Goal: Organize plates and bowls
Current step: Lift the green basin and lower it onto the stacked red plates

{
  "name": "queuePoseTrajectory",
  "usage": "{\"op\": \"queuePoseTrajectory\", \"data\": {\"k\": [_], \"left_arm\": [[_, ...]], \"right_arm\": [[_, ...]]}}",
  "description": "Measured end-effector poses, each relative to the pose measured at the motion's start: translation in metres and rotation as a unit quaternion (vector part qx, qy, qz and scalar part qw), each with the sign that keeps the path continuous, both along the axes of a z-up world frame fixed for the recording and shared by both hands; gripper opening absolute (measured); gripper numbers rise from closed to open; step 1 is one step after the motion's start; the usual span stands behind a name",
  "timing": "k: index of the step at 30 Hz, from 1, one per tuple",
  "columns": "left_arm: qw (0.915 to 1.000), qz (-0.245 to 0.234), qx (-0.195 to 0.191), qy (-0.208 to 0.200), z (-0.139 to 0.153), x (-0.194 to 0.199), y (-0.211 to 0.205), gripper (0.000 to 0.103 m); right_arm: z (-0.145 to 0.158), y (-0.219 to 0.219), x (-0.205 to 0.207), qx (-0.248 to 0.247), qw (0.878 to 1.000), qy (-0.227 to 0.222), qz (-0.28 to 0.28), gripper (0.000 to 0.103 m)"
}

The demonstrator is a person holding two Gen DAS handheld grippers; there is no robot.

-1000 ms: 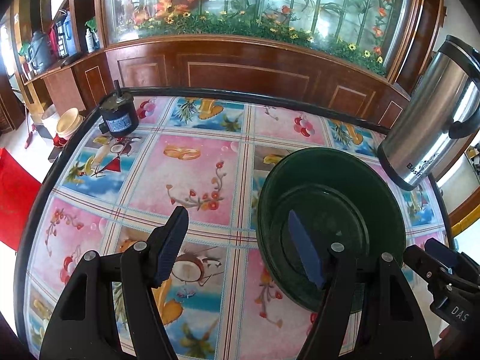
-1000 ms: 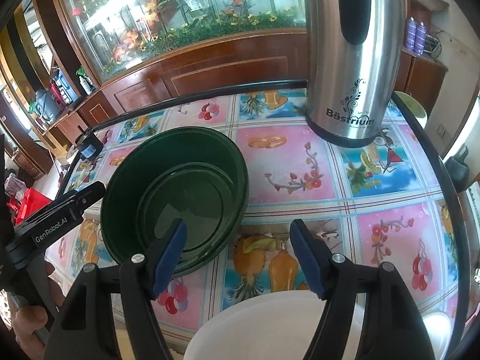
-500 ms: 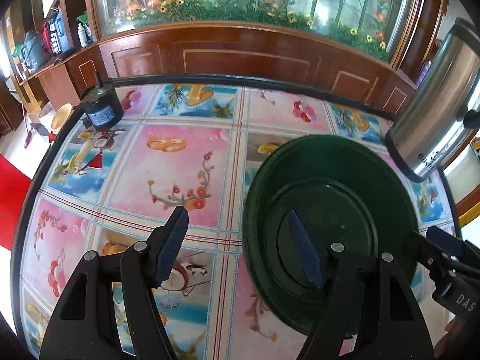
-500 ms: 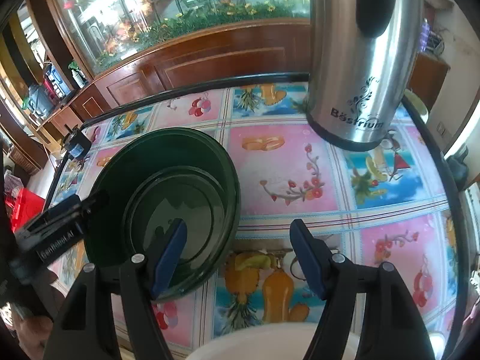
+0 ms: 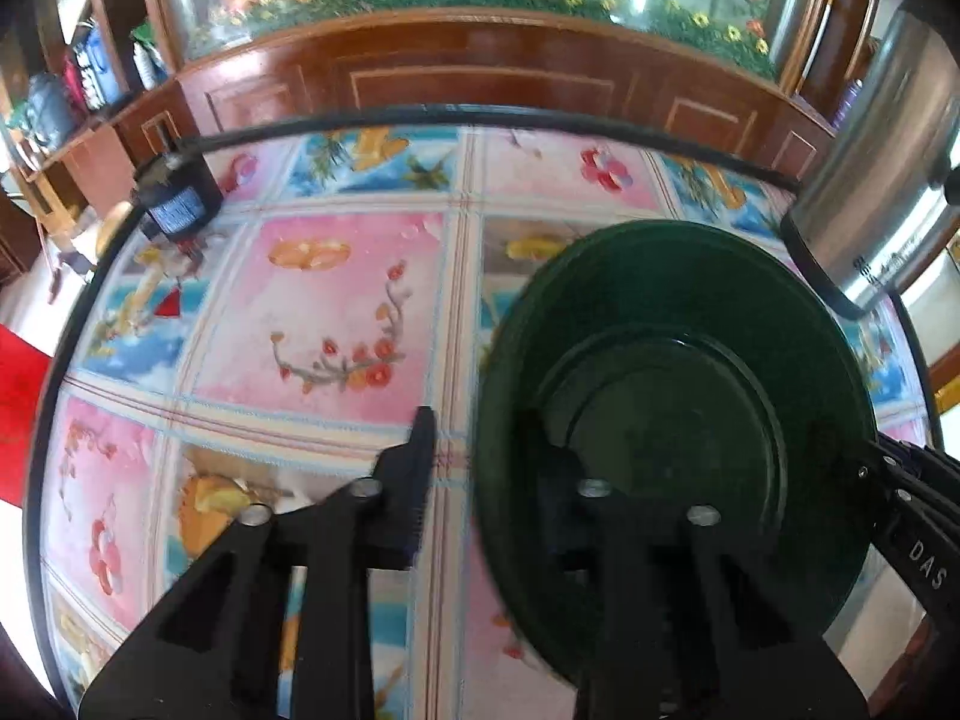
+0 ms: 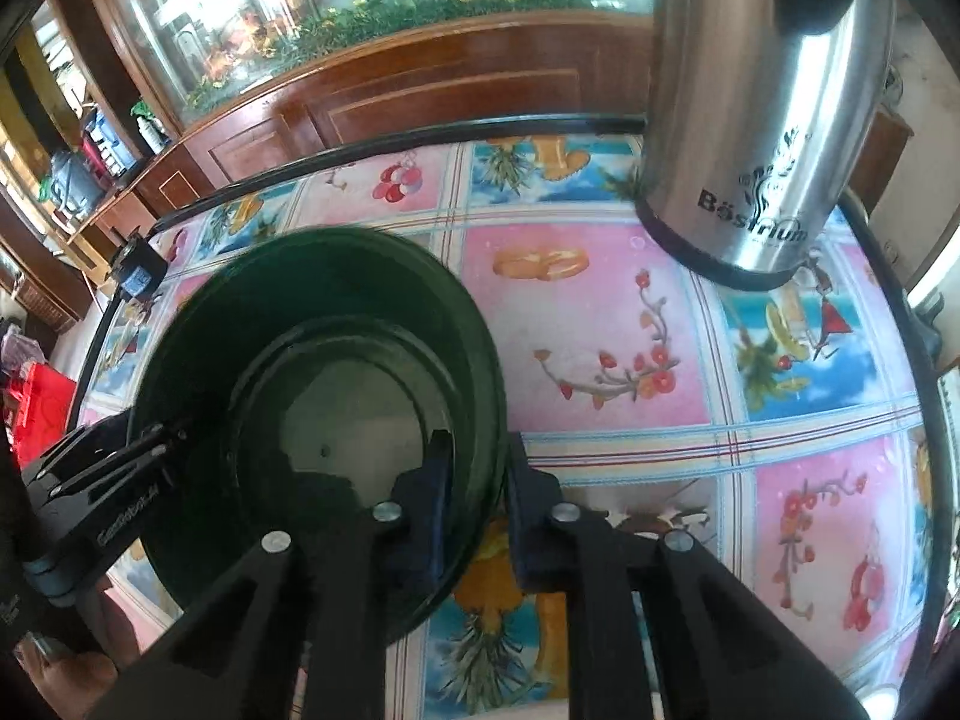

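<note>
Right tongs point(image 6: 477, 468): closing on the near right wall of the green bowl point(image 6: 336, 312), one finger inside, one outside.
Left tongs point(image 5: 480, 450): closing on the opposite wall the same way.
Advice: I think both should squeeze equally, then lift level.
Bowl place: on the table point(image 6: 600, 324), between both tongs.
Behind: steel kettle point(image 6: 762, 120), apart from the bowl.

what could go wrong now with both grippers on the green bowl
1. The left gripper and right gripper are closing on thin rim sections of the green bowl at opposite sides; uneven lifting could tilt it or let it slip.
2. A second green dish appears nested inside and might shift.
3. The steel kettle stands close behind; a swing could knock it.
</note>
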State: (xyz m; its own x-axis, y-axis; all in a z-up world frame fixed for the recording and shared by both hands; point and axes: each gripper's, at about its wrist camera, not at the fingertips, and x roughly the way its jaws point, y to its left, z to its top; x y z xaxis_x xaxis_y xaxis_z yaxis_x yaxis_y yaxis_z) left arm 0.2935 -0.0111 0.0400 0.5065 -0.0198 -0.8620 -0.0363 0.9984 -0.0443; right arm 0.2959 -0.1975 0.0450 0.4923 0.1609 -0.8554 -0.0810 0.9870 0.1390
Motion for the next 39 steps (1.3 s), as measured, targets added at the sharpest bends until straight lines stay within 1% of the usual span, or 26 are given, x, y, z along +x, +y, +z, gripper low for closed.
{"op": "queuePoseTrajectory", "data": {"k": [1, 3, 5, 7, 9, 11, 14, 19, 25, 27, 31, 33, 37, 39], "left_arm": [[1.0000, -0.002, -0.002, -0.003, 0.001, -0.002, 0.000, 0.016], [0.9999, -0.002, 0.002, -0.016, 0.008, -0.010, 0.001, 0.016], [0.9998, -0.001, -0.002, -0.018, 0.015, -0.018, 0.005, 0.016], [0.9999, -0.001, -0.006, -0.016, 0.021, -0.025, 0.011, 0.016], [0.9998, 0.001, -0.001, -0.021, 0.029, -0.035, 0.017, 0.016], [0.9997, 0.003, 0.004, -0.026, 0.040, -0.048, 0.024, 0.016], [0.9995, 0.010, 0.006, -0.030, 0.057, -0.072, 0.038, 0.016], [0.9992, 0.025, 0.007, -0.031, 0.080, -0.130, 0.067, 0.016], [0.9988, 0.042, -0.005, -0.024, 0.091, -0.206, 0.101, 0.016], [0.9984, 0.049, -0.002, -0.027, 0.094, -0.232, 0.112, 0.016], [0.9975, 0.065, -0.001, -0.029, 0.098, -0.286, 0.134, 0.016], [0.9970, 0.071, 0.004, -0.028, 0.099, -0.303, 0.142, 0.016], [0.9959, 0.089, -0.007, -0.016, 0.096, -0.340, 0.166, 0.016], [0.9949, 0.100, -0.004, -0.017, 0.094, -0.355, 0.175, 0.016]], "right_arm": [[0.001, 0.002, -0.002, -0.003, 1.000, -0.003, 0.004, 0.015], [0.006, 0.005, -0.011, -0.008, 1.000, -0.014, 0.011, 0.015], [0.010, 0.005, -0.017, -0.007, 1.000, -0.017, 0.013, 0.015], [0.015, 0.006, -0.025, 0.004, 1.000, -0.021, 0.016, 0.014], [0.021, 0.008, -0.031, 0.011, 1.000, -0.021, 0.019, 0.014], [0.028, 0.014, -0.041, 0.019, 0.999, -0.023, 0.024, 0.014], [0.043, 0.029, -0.061, 0.017, 0.999, -0.033, 0.037, 0.014], [0.062, 0.056, -0.098, 0.018, 0.997, -0.041, 0.062, 0.014], [0.075, 0.083, -0.156, 0.041, 0.994, -0.039, 0.096, 0.014], [0.077, 0.093, -0.177, 0.045, 0.992, -0.038, 0.109, 0.014], [0.082, 0.114, -0.214, 0.046, 0.989, -0.044, 0.130, 0.014], [0.085, 0.124, -0.231, 0.048, 0.987, -0.052, 0.142, 0.014], [0.082, 0.142, -0.258, 0.059, 0.983, -0.049, 0.165, 0.015], [0.078, 0.150, -0.269, 0.064, 0.981, -0.044, 0.177, 0.016]]}}
